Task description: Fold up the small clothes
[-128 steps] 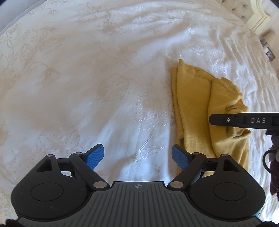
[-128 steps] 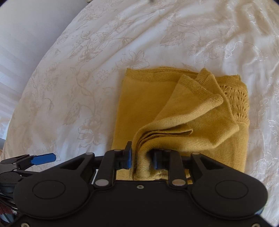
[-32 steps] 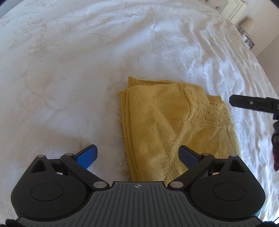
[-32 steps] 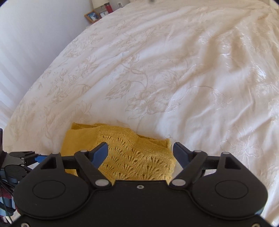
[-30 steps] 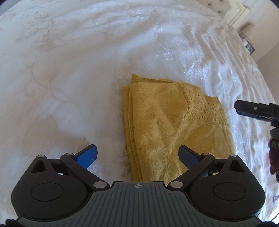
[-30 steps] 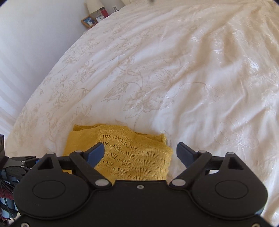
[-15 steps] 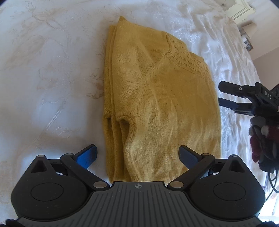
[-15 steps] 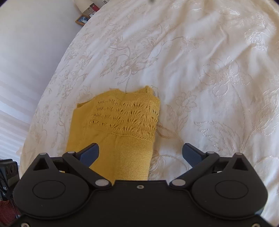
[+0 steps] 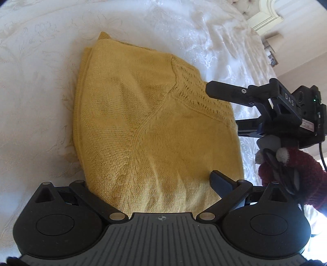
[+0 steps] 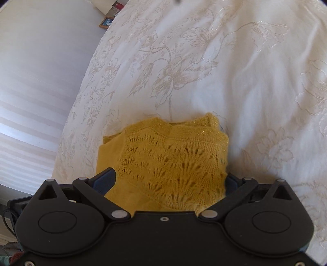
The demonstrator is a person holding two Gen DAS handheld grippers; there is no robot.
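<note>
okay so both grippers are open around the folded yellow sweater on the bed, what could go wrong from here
The yellow sweater lies folded in several layers on the bedspread. With the left gripper open wide over its near edge, closing may catch only the top layer and pull the fold apart. The right gripper is open over the lacy knit panel; a fingertip could snag in those holes. Either one might also pinch the soft bedspread along with the sweater.

A home bedroom: a white bedspread (image 10: 235, 71) with stitched flowers covers a bed, a tufted headboard (image 9: 243, 6) stands beyond its far edge, and a framed picture (image 10: 106, 22) sits beside it.
</note>
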